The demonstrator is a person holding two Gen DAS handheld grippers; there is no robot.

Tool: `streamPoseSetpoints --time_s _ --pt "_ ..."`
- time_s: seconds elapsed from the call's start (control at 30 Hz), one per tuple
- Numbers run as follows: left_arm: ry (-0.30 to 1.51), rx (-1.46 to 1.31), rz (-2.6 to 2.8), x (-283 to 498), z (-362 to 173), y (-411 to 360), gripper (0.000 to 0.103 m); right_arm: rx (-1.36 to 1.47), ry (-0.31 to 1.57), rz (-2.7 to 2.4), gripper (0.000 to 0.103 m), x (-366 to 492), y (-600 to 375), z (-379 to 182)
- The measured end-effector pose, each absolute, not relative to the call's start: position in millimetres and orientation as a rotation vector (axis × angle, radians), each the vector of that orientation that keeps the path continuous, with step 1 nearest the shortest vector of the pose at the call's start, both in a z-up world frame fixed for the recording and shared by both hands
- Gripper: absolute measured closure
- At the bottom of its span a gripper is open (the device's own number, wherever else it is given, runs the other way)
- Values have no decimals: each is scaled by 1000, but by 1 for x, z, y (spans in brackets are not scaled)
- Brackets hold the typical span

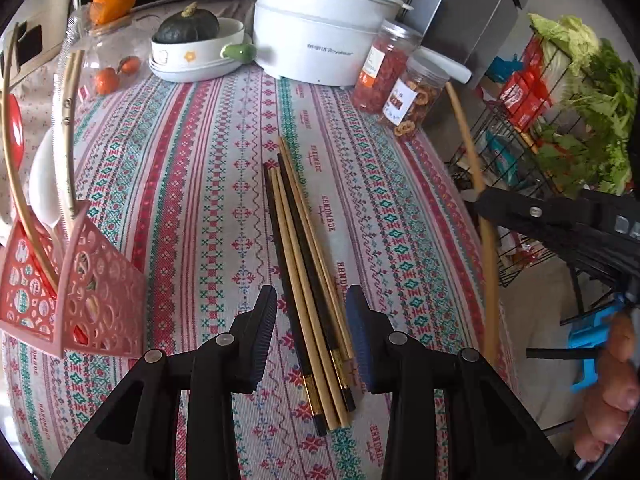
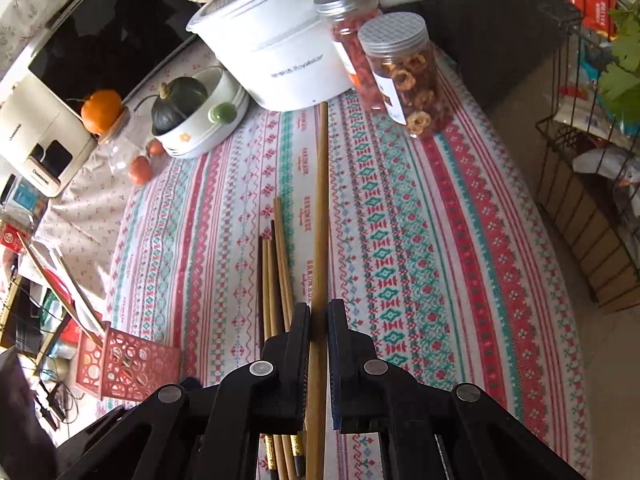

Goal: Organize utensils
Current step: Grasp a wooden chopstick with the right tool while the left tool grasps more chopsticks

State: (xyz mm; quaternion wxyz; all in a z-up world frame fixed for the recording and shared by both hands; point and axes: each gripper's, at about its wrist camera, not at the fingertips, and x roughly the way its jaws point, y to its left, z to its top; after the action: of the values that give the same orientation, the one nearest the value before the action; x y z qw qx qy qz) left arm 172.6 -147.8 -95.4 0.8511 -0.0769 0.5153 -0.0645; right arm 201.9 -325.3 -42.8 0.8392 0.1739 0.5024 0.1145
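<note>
Several chopsticks (image 1: pixel 304 280), black ones and bamboo ones, lie bundled on the patterned tablecloth. My left gripper (image 1: pixel 311 296) hangs just above them, open; its fingers stand on either side of the bundle without pressing it. My right gripper (image 2: pixel 319 308) is shut on one long bamboo chopstick (image 2: pixel 322 200), lifted off the cloth to the right of the bundle (image 2: pixel 276 272). In the left wrist view that right gripper (image 1: pixel 482 200) and its chopstick (image 1: pixel 464 128) are at the right, over the table edge. A pink lattice utensil basket (image 1: pixel 80 300) holding spoons and bamboo handles stands at the left.
At the back stand a white pot (image 1: pixel 320 28), two clear snack jars (image 1: pixel 416 96), a bowl with a dark squash (image 1: pixel 192 48) and a glass jar (image 1: pixel 104 60). A wire rack with greens (image 1: pixel 560 128) is beyond the table's right edge. A hand (image 1: pixel 608 400) holds the right tool.
</note>
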Motion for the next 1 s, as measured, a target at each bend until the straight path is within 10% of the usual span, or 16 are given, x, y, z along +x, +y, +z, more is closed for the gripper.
streamPoseSetpoints --time_s 0.3,0.6,1.0 --pt "1152 -163 -16 217 -142 -140 68 397 1015 274 99 199 -330 -30" --pt "1162 -192 -38 218 -140 -137 98 417 1000 289 98 199 -331 -26" --pt "1196 -139 -17 231 -146 -142 93 426 1001 290 98 200 -329 -26"
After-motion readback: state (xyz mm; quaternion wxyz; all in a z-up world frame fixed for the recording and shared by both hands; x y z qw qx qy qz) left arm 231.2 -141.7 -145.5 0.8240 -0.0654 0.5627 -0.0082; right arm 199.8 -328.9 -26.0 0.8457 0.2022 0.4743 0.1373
